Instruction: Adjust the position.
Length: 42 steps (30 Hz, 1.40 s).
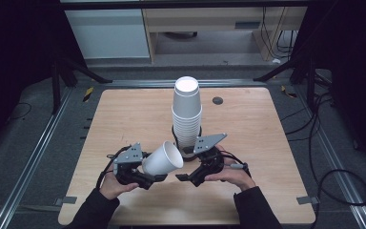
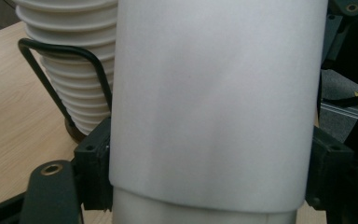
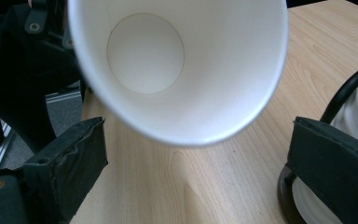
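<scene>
While my left gripper point(image 1: 158, 177) pinches a white paper cup point(image 1: 162, 159) at the tabletop's point(image 1: 124, 114) six o'clock, mouth tipped toward two o'clock, the cup stack point(image 1: 187, 117) stands in its black wire holder point(image 2: 60, 74) at centre; my right gripper point(image 1: 182, 177) waits, jaws spread, just beside it.

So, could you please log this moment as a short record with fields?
surface: wooden table
stack: white paper cups, nested upside down in a black wire holder
loose cup: single paper cup, tipped sideways, mouth toward the right tongs
left tongs: shut on the single paper cup
right tongs: open, holding nothing, facing the cup's mouth
</scene>
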Tool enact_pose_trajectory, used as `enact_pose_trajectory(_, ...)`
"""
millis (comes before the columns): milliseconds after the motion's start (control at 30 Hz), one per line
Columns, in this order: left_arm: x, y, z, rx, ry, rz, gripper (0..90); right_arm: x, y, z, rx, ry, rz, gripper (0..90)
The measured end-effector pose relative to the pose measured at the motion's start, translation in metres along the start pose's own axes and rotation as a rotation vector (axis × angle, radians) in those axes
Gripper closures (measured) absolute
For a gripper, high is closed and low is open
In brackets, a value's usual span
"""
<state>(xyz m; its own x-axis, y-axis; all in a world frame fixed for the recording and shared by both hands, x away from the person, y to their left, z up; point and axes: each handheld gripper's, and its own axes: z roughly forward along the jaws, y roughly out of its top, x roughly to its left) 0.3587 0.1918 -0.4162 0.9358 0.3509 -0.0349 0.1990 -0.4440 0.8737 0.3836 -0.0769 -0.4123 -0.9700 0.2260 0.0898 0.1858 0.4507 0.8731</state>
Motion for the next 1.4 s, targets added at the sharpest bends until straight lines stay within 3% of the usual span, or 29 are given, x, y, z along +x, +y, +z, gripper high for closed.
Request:
enact_pose_trajectory(633, -0.014, 0.001, 0.018, 0.033, -0.037, 0.043, 22.0, 0.005, 0.002, 0.009, -0.037, 0.081, 0.024, 4.0)
enact_pose_trajectory(1400, -0.018, 0.000, 0.023, 0.079, -0.059, 0.069, 21.5, 0.005, -0.001, 0.013, -0.017, 0.129, 0.029, 7.2)
